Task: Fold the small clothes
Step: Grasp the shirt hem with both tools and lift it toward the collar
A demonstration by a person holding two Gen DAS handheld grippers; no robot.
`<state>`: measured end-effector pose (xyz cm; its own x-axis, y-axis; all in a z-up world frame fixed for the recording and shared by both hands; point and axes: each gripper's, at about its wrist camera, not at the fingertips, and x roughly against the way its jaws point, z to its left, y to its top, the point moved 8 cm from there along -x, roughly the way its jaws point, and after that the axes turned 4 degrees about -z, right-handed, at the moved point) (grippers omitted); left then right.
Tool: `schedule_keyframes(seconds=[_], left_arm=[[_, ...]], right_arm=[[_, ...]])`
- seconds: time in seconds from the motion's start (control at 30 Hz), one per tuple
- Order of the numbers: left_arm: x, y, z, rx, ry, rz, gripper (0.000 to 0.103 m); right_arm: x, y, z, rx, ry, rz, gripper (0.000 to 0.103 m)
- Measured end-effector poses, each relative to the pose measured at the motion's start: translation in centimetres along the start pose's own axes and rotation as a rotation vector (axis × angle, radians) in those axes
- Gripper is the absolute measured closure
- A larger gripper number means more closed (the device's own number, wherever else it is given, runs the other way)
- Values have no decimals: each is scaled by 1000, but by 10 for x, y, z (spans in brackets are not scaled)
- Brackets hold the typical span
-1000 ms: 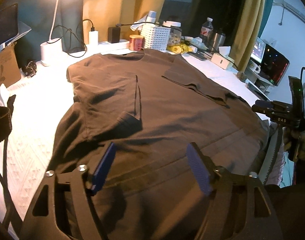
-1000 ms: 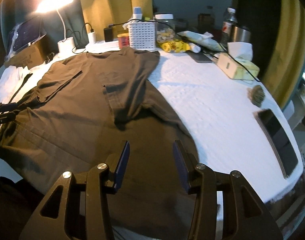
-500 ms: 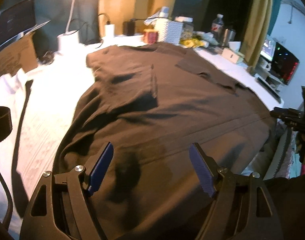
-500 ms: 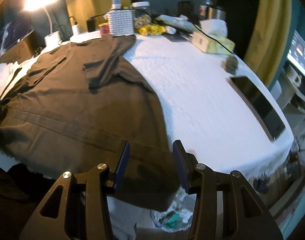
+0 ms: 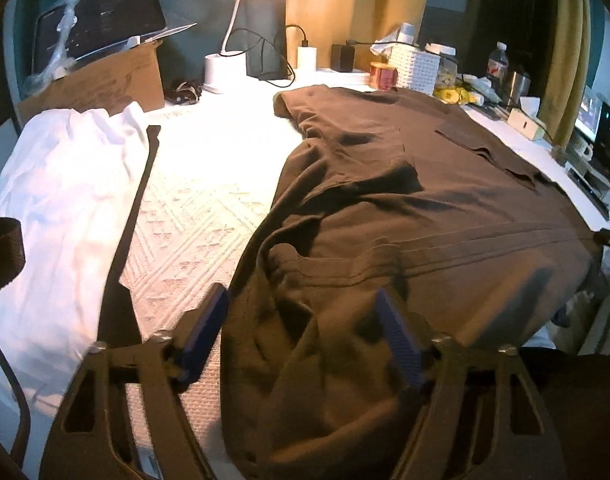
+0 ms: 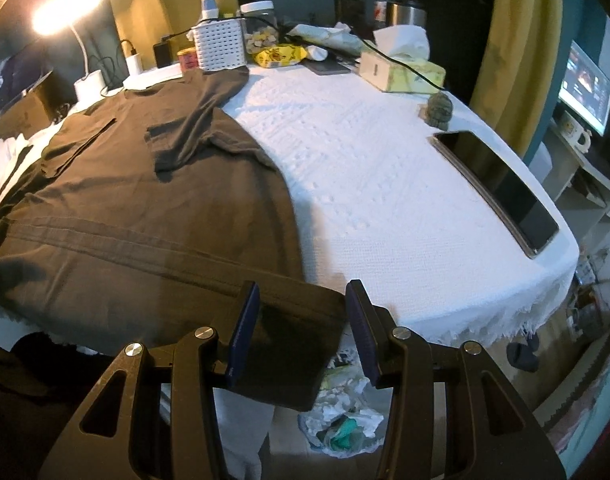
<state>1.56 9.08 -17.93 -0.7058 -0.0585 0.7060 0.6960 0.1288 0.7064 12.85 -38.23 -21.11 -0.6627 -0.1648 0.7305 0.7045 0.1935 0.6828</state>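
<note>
The dark brown cotton T-shirt (image 5: 405, 216) lies flat on the white textured tablecloth (image 6: 385, 184), both sleeves folded inward and its hem draped over the near table edge. The left gripper (image 5: 305, 332) is closing around the bunched left hem corner. The right gripper (image 6: 301, 324) straddles the right hem corner, jaws unclenched, positioned for a paired lift.

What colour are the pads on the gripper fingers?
Dark blue, ribbed pads; clearest in the left wrist view.
</note>
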Motion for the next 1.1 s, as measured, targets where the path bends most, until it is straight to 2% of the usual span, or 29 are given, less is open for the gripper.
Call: schedule_keyframes(seconds=[0.07, 0.17, 0.4, 0.43, 0.53, 0.6, 0.63, 0.9, 1.1], left_arm=[[-3, -1, -5, -23, -5, 11, 57], [-13, -6, -13, -53, -8, 42, 69], [-18, -6, -5, -43, 28, 50, 68], [-18, -6, -5, -46, 30, 50, 68], [-18, -6, -6, -53, 28, 48, 69], [-18, -7, -12, -73, 2, 53, 84], [-17, -6, -15, -85, 0, 55, 99], [9, 21, -21, -103, 5, -41, 101], [20, 37, -17, -72, 13, -96, 101]], right_arm=[[0, -2, -2, -3, 1, 9, 56], [2, -4, 0, 1, 13, 9, 56], [3, -7, 6, 10, 45, 1, 57], [2, -7, 8, 18, 49, 0, 66], [2, -6, 14, 32, 62, -7, 82], [3, -4, 16, 41, 62, -11, 90], [3, -4, 16, 46, 61, -12, 92], [16, 19, 25, 90, 48, -64, 95], [25, 40, 33, 101, 80, -109, 95]])
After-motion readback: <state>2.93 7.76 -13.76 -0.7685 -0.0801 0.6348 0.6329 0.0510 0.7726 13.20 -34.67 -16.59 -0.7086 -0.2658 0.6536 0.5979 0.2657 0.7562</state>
